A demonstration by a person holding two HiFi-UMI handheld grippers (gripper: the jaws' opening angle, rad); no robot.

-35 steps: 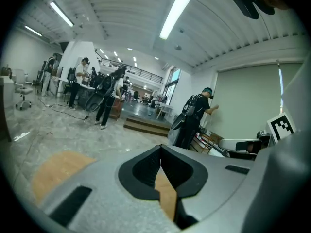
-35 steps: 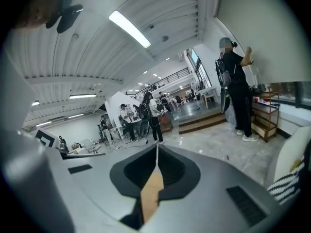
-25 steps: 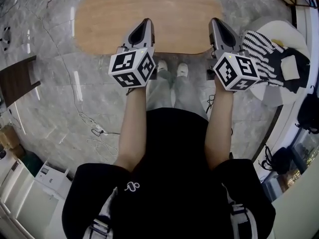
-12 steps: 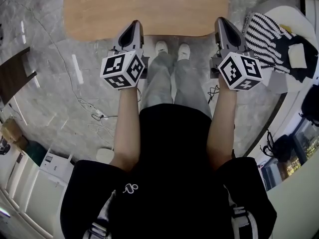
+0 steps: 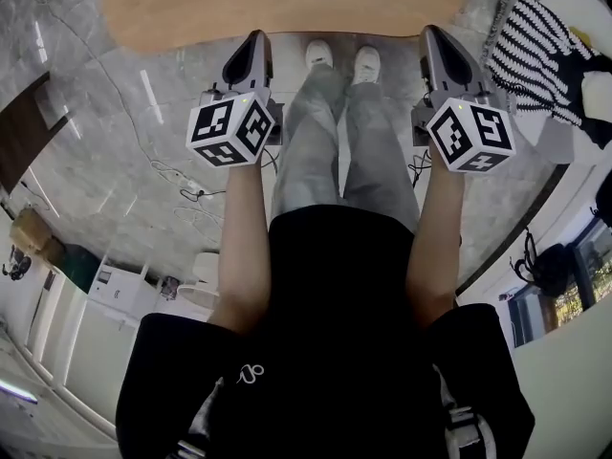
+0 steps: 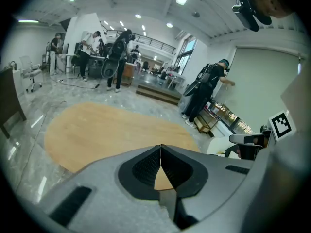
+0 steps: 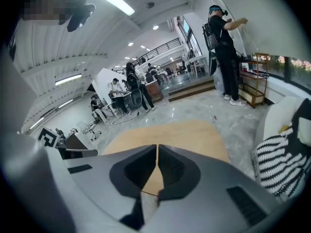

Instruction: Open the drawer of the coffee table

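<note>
Barely begun, by the look of it. No drawer front or handle to be found in any view. Only the oval wooden top of the coffee table (image 5: pixel 287 3) on show, lying ahead of both tools across the upper edge of the head view, with nothing pulled out on the near side. Everything left to do, then: finding the drawer (probably under the near rim, hidden by the top), getting a hold on it, drawing it out.

On the left, left gripper (image 5: pixel 255 38) held out before the body on a nearly straight forearm. Nose tilted down toward the table's near edge, marker cube facing the head camera. Pressed together, ribbed pads (image 6: pixel 146 168) meeting along one seam at the tip. Nothing caught between them, just a sliver of tabletop showing through the gap lower down. Apparently clear of the table, with no contact visible.

In the middle, grey trouser legs and white shoes (image 5: pixel 341 58) planted just short of the table's rim on the marble floor (image 5: pixel 115 113).

On the right, right gripper (image 5: pixel 432 32) carried in mirror fashion. Level with its partner, well apart from it, likewise angled down at the table. Closed too, tips together and empty. Farther right, a black-and-white striped cloth (image 5: pixel 540 60) on a pale seat, beside the table and clear of the gripper.
</note>
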